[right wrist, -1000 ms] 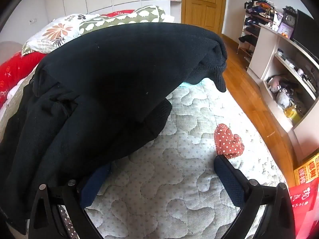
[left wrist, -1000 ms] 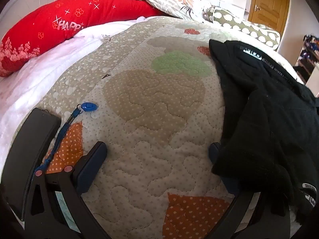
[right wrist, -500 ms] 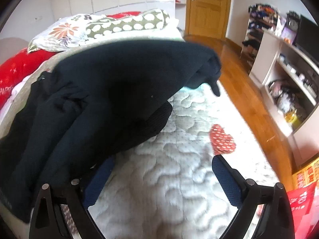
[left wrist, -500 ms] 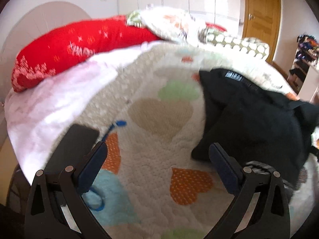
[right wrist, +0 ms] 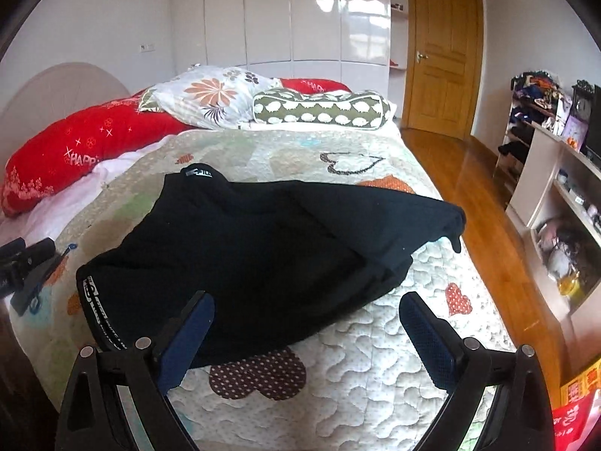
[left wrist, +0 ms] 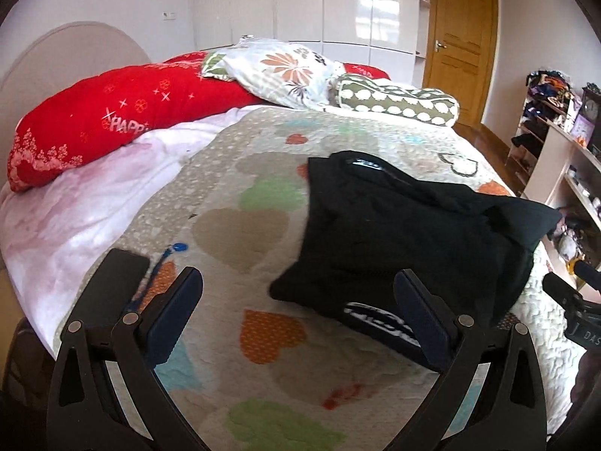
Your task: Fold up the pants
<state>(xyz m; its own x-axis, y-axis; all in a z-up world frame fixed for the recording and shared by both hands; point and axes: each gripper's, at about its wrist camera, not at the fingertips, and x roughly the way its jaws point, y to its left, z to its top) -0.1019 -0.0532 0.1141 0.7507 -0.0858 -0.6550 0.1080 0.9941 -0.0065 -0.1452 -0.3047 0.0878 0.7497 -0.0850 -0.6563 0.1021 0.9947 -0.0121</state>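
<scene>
- Both grippers have drawn back and risen from the bed since the earlier frames; the black pants (right wrist: pixel 263 255), then looming against the right gripper's left finger, now lie free on the quilt (right wrist: pixel 375 376).
- Left gripper (left wrist: pixel 296 312): fingers wide apart, nothing between them. Its right finger overlaps the near edge of the pants in the picture, but contact cannot be confirmed.
- Right gripper (right wrist: pixel 306 334): fingers wide apart, empty; the left finger stands in front of the near hem of the garment.
- Pants lie across the middle of the bed, bunched into a rough doubled heap, one end trailing towards the right edge of the mattress. A printed band shows at the near left corner, a label at the far left.
- Step judged in hand: release after a fold, or regrip between folds. The heap looks uneven, so the next move likely calls for taking an edge with each gripper and squaring the layers.
- Hard to make out: how many layers are stacked, and where waistband and leg ends lie within the black cloth.
- Dark flat object with a blue cord (left wrist: pixel 112 282) lies at the near left corner of the bed, partly cut off by the left gripper; its identity is unclear.
</scene>
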